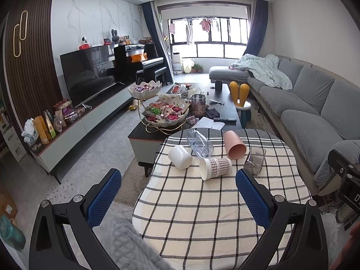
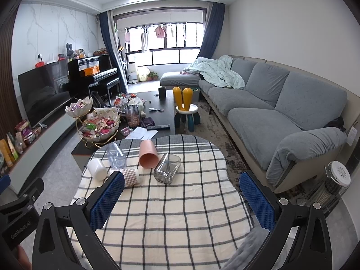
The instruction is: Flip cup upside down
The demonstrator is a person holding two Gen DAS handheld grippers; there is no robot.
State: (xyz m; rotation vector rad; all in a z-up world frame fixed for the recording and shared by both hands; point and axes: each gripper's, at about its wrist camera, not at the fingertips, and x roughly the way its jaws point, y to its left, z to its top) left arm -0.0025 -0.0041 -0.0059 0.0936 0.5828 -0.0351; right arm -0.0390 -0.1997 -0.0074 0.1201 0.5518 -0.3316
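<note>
Several cups lie on their sides at the far end of the checked tablecloth (image 1: 202, 207): a white cup (image 1: 180, 157), a clear blue-tinted glass (image 1: 201, 143), a plaid paper cup (image 1: 215, 168), a pink cup (image 1: 234, 144) and a clear square glass (image 1: 255, 160). The right wrist view shows the same white cup (image 2: 97, 169), blue-tinted glass (image 2: 116, 155), plaid cup (image 2: 132, 176), pink cup (image 2: 148, 154) and square glass (image 2: 167, 168). My left gripper (image 1: 177, 191) is open and empty, short of the cups. My right gripper (image 2: 182, 193) is open and empty, also short of them.
A dark coffee table (image 1: 225, 105) with candy bowls (image 1: 166, 114) and a jar stands beyond the small table. A grey sofa (image 2: 281, 112) runs along the right. A TV unit (image 1: 90, 112) is at left. A heater (image 2: 335, 184) stands at right.
</note>
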